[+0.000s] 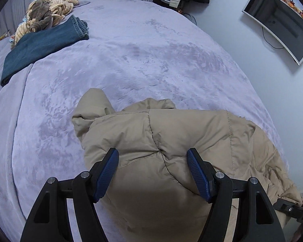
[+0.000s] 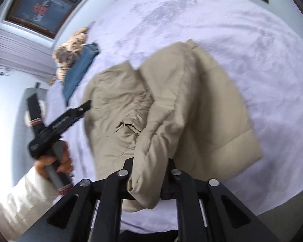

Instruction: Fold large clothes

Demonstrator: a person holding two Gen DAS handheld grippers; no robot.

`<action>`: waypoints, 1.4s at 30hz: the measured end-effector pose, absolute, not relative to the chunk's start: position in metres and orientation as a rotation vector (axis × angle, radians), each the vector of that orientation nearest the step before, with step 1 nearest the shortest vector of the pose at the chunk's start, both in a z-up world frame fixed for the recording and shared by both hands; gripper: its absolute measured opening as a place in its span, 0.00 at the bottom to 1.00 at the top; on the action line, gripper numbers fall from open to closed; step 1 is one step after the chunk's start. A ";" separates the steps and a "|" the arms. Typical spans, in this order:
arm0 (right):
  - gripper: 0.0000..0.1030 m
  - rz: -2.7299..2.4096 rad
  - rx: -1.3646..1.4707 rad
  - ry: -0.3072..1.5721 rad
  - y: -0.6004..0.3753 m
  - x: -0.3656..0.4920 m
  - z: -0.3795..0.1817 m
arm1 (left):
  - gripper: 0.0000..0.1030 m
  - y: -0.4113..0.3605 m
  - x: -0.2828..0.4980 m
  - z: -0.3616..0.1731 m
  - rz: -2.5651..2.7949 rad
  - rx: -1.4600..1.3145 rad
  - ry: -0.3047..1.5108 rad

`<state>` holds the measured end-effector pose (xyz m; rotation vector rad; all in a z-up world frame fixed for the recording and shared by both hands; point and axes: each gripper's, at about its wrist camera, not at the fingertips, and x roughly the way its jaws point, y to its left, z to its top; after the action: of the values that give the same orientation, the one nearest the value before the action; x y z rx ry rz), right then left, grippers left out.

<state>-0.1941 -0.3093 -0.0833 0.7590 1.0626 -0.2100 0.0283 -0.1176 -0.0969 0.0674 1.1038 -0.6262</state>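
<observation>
We see the lavender bed (image 1: 131, 50) with the beige puffer jacket (image 1: 171, 133) bunched at its near edge, long axis running left to right. Our right gripper (image 2: 149, 173) is clamped on a jacket fold, so it leads; our left gripper (image 1: 152, 173) hangs spread apart above the jacket.

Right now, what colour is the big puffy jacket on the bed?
The big puffy quilted jacket is beige, a light tan. It shows best in the left wrist view, lying on the lilac bedspread.
</observation>
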 end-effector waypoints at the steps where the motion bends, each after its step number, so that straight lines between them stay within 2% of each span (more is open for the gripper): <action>1: 0.10 -0.237 0.726 1.067 -0.312 -0.198 -0.082 | 0.70 -0.128 0.025 -0.095 -0.641 0.076 1.097; 7: 0.10 -0.363 0.728 1.153 -0.357 -0.227 -0.128 | 0.70 -0.199 -0.001 -0.098 -0.755 0.170 1.056; 9: 0.14 -0.346 0.789 1.192 -0.372 -0.234 -0.145 | 0.75 -0.209 -0.006 -0.101 -0.746 0.201 1.053; 11: 0.27 -0.366 0.835 1.161 -0.386 -0.240 -0.135 | 0.75 -0.211 -0.004 -0.103 -0.733 0.191 1.062; 13: 0.32 -0.381 0.824 1.070 -0.397 -0.249 -0.107 | 0.75 -0.207 0.001 -0.106 -0.729 0.166 1.078; 15: 0.49 -0.349 0.826 0.971 -0.408 -0.250 -0.081 | 0.75 -0.206 0.004 -0.110 -0.727 0.157 1.086; 16: 0.61 -0.310 0.840 0.937 -0.414 -0.244 -0.072 | 0.75 -0.206 0.005 -0.111 -0.726 0.155 1.088; 17: 0.65 -0.249 0.866 0.921 -0.420 -0.232 -0.070 | 0.75 -0.206 0.005 -0.111 -0.726 0.154 1.089; 23: 0.65 -0.066 1.018 0.979 -0.424 -0.132 -0.117 | 0.75 -0.211 0.003 -0.112 -0.703 0.171 1.081; 24: 0.64 -0.062 1.038 0.996 -0.424 -0.120 -0.129 | 0.75 -0.214 0.001 -0.113 -0.695 0.180 1.075; 25: 0.42 -0.079 1.038 1.021 -0.423 -0.109 -0.139 | 0.75 -0.217 -0.001 -0.113 -0.688 0.194 1.067; 26: 0.14 -0.122 1.002 1.058 -0.421 -0.100 -0.147 | 0.75 -0.222 -0.004 -0.114 -0.683 0.211 1.058; 31: 0.03 -0.234 0.849 1.131 -0.423 -0.110 -0.176 | 0.76 -0.252 -0.017 -0.122 -0.716 0.263 1.056; 35: 0.03 -0.238 0.901 1.127 -0.435 -0.127 -0.193 | 0.76 -0.262 -0.017 -0.124 -0.712 0.305 1.072; 42: 0.03 -0.210 0.881 1.132 -0.435 -0.129 -0.193 | 0.76 -0.188 -0.025 -0.085 -0.689 0.210 1.112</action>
<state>-0.1288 -0.4350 -0.1928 0.8813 1.1319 -0.2099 -0.0245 -0.1883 -0.0847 0.2101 1.1116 -0.6891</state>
